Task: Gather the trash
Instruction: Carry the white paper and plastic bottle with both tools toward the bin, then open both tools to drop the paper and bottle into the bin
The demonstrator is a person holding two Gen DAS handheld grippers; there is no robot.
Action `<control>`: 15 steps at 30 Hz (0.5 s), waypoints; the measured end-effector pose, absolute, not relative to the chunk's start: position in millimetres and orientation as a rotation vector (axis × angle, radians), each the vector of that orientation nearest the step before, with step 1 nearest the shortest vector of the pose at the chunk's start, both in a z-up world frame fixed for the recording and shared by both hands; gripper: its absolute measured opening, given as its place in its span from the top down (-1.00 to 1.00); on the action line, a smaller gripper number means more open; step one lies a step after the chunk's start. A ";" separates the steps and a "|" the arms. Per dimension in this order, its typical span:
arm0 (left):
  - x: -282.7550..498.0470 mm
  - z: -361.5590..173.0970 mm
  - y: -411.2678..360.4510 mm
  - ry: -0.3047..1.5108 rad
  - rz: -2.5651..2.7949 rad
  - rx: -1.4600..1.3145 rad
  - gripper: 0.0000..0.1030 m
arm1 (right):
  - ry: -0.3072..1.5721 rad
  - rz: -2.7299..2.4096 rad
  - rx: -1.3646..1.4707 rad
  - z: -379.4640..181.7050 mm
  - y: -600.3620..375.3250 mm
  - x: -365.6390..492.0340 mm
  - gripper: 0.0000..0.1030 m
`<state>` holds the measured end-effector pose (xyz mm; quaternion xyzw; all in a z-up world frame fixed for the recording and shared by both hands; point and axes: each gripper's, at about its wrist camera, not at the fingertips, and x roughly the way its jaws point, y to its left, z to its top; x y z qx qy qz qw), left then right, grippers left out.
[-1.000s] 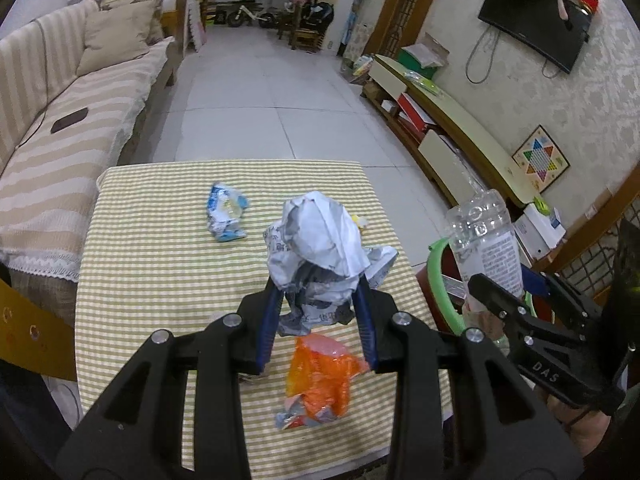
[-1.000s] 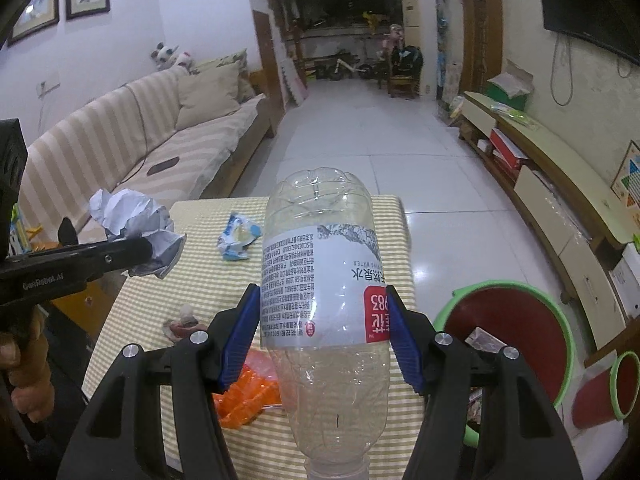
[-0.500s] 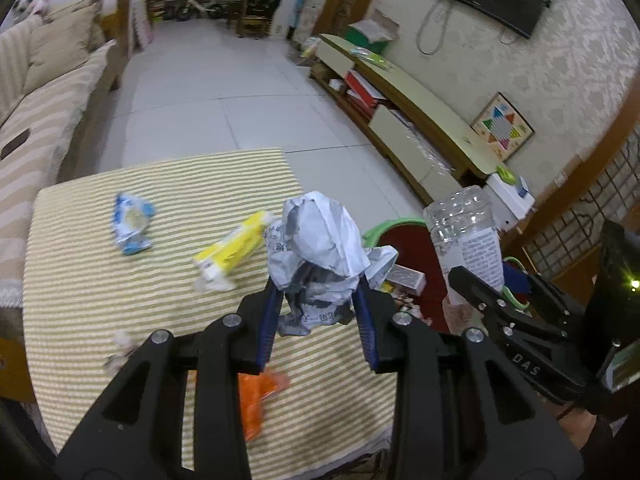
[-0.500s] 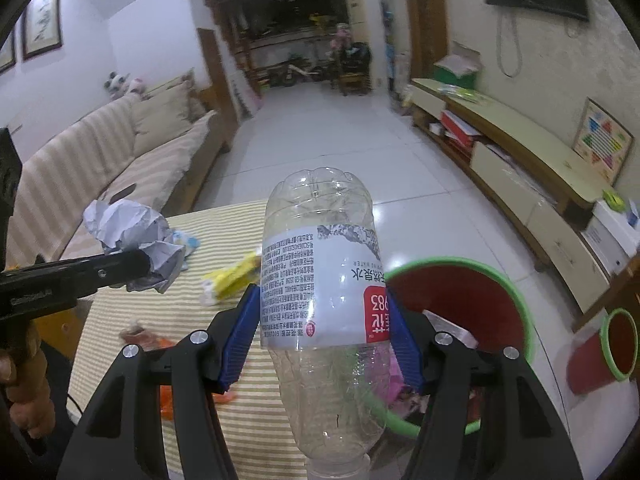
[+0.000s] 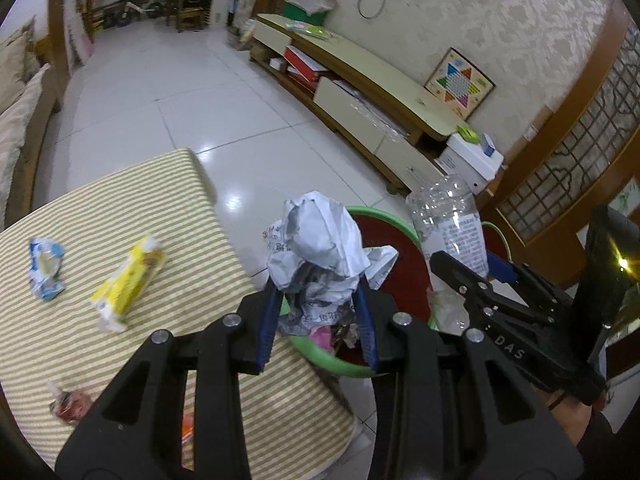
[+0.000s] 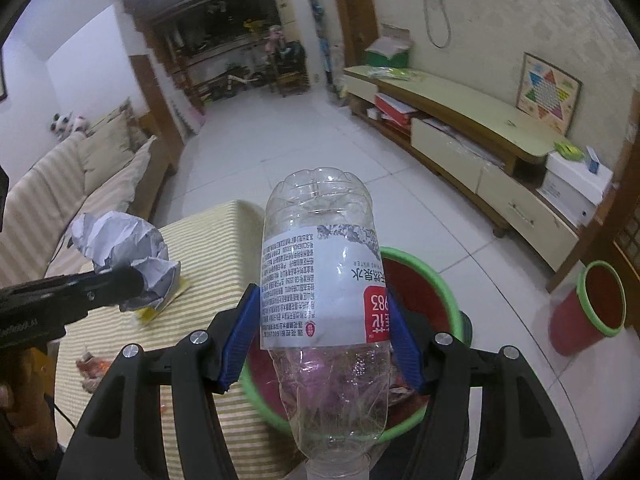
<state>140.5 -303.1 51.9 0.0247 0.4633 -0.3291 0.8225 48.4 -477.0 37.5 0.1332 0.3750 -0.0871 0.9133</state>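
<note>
Over the red, green-rimmed plastic bin (image 5: 384, 228), ready for dropping, the left gripper (image 5: 318, 312) clamps a crumpled grey-white newspaper ball (image 5: 320, 256) and the right gripper (image 6: 322, 340) an upside-down clear plastic bottle (image 6: 320, 280).

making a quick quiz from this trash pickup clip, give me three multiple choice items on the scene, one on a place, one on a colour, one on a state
1. Where does the yellow wrapper lie?
A. on the striped tablecloth
B. in the bin
C. on the sofa

2. What colour is the rim of the bin beside the table?
A. blue
B. green
C. white

3. What is the right gripper doing?
A. standing open with nothing between its fingers
B. clamped on crumpled paper
C. clamped on a clear plastic bottle

Key: 1 A, the wrapper rests on the cloth near a blue wrapper. 2 B, a green rim rings the red tub. 3 C, the blue pads press the bottle's label, while the left gripper holds the crumpled paper.
</note>
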 end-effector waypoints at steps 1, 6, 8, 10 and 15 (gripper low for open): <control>140.8 49.9 -307.8 0.989 -0.705 0.059 0.36 | 0.774 -0.184 0.283 35.2 -481.7 49.3 -0.16; 142.6 40.1 -334.7 1.008 -0.733 0.090 0.35 | 0.786 -0.199 0.315 21.5 -498.0 53.4 -0.16; 144.7 33.9 -341.8 1.019 -0.736 0.099 0.35 | 0.790 -0.203 0.326 17.7 -502.8 56.0 -0.16; 147.1 29.4 -344.6 1.028 -0.737 0.102 0.35 | 0.795 -0.206 0.333 14.4 -506.0 58.8 -0.16; 155.8 21.0 -354.7 1.045 -0.729 0.098 0.33 | 0.811 -0.209 0.349 6.3 -514.7 62.1 -0.16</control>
